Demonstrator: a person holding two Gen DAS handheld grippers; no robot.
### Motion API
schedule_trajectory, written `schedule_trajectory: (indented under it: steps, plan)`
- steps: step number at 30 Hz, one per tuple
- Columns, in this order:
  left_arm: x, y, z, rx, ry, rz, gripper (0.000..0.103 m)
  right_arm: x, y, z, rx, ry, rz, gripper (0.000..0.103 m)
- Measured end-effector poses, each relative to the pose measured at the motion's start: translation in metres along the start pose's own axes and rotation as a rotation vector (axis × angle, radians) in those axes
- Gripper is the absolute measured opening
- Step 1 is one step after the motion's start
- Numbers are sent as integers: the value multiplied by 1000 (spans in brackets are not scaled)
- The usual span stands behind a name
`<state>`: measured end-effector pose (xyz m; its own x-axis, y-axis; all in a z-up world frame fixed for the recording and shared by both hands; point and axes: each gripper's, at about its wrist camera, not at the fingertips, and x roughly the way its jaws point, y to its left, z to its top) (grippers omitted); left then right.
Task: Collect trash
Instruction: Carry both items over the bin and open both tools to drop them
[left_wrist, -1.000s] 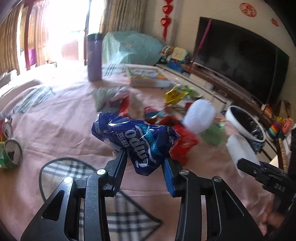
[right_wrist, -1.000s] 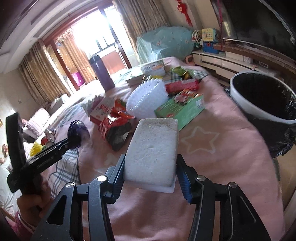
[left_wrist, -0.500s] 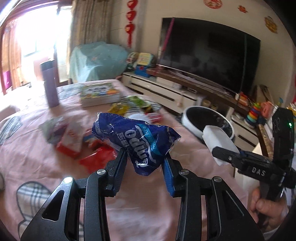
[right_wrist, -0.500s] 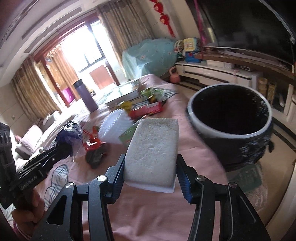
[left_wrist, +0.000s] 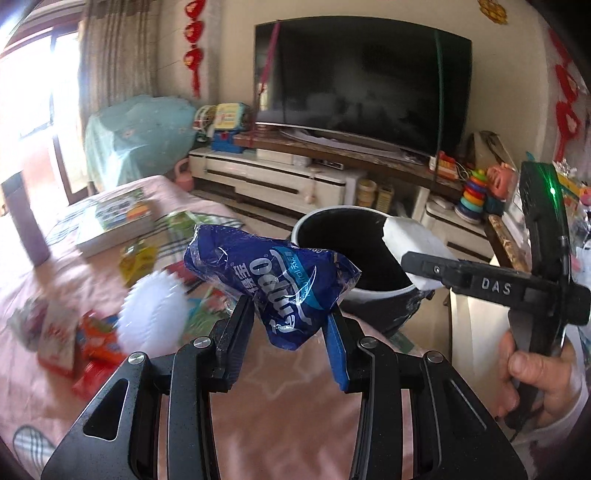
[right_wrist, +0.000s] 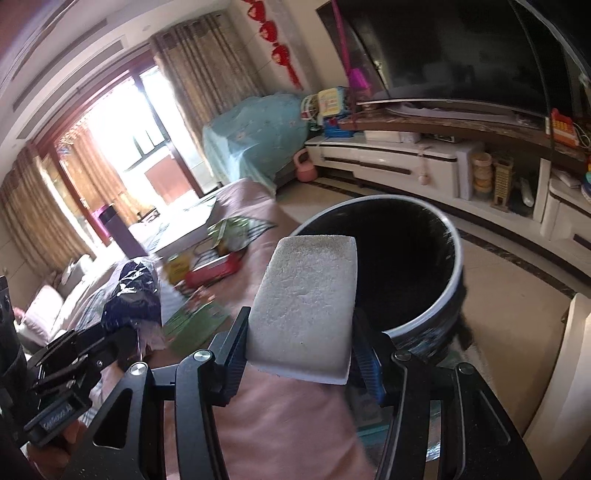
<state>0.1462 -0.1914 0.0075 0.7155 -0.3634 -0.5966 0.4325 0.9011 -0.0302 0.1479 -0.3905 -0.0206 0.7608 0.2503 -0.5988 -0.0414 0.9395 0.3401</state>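
My left gripper (left_wrist: 290, 325) is shut on a crumpled blue plastic wrapper (left_wrist: 273, 277) and holds it above the pink cloth, short of the trash bin (left_wrist: 376, 299). My right gripper (right_wrist: 299, 343) is shut on a white foam block (right_wrist: 306, 302), which reaches over the near rim of the bin (right_wrist: 452, 291). The bin is white-rimmed with a black liner and stands just past the table edge. In the left wrist view the right gripper (left_wrist: 417, 258) holds the foam block (left_wrist: 413, 236) over the bin's right rim. The wrapper also shows in the right wrist view (right_wrist: 135, 295).
More trash lies on the pink tablecloth (left_wrist: 280, 406): a white spiky plastic piece (left_wrist: 153, 314), red wrappers (left_wrist: 99, 343), a yellow packet (left_wrist: 138, 258), a green box (right_wrist: 195, 325). A stack of books (left_wrist: 114, 218) and a purple flask (right_wrist: 118, 229) stand farther back. A TV stand (left_wrist: 295, 177) is behind the bin.
Both grippers have swung right toward the bin with their loads. The foam block now reaches over the bin's rim; the wrapper is closer to the bin.
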Motion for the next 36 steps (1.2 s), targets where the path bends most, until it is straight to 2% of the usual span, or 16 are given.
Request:
schedule_trajectory:
  steps: [11, 23, 26, 28, 30, 36]
  plan:
    - [52, -29, 33, 39, 50, -76, 37, 18, -47, 35, 44, 8, -27, 54]
    - [100, -54, 49, 69, 103, -132, 40, 43, -75, 53, 73, 52, -13, 57]
    - [107, -59, 45, 95, 127, -120, 50, 50, -77, 55, 71, 75, -13, 63]
    - [106, -60, 42, 105, 132, -101, 72, 52, -78, 57, 68, 75, -21, 67]
    - [101, -58, 39, 108, 114, -93, 78, 50, -79, 58, 71, 69, -21, 77]
    - [87, -46, 30, 68, 116, -76, 82, 38, -81, 57, 95, 34, -18, 82]
